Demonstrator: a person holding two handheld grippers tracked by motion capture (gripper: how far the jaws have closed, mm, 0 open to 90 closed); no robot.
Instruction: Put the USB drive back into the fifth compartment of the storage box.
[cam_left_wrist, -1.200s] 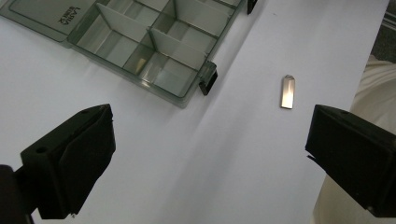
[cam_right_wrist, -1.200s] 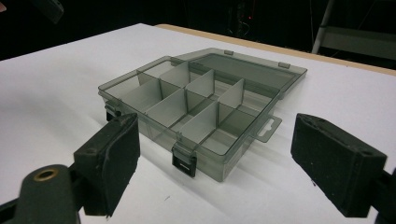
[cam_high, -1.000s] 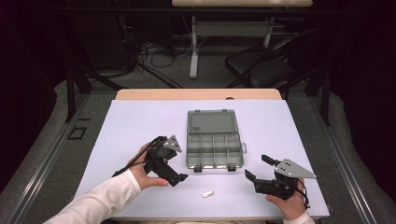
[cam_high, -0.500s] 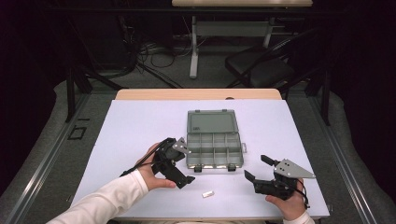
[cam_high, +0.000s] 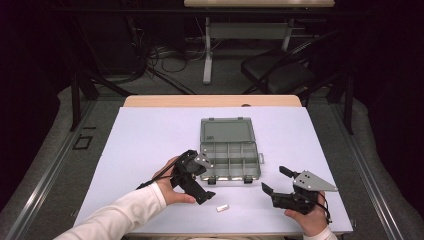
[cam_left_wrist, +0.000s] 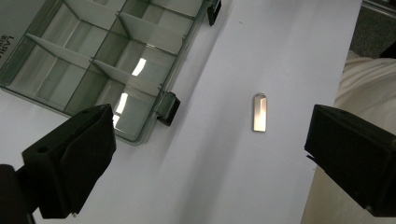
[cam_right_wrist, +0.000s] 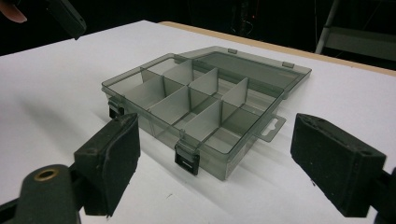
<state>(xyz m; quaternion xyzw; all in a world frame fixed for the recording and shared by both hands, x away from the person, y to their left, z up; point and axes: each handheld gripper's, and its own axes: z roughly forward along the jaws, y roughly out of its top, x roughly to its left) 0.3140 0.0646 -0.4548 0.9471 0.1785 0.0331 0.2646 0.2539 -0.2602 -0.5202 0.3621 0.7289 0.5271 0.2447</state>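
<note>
We see the left hand-held gripper (cam_high: 198, 186) hanging over the white worktop (cam_high: 150, 135) with its jaws spread wide and nothing between them, aimed down at one small metal USB stick (cam_left_wrist: 259, 112) lying just beside the box's front edge. The right hand-held gripper (cam_high: 274, 181) is also wide open and empty, facing one clear compartment box (cam_high: 229, 154), lid open, eight compartments, two black latches.

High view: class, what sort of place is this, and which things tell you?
Probably a lab or workshop recording station: a white-covered table, loose cables on the floor behind, a second desk, and a dark chair.
</note>
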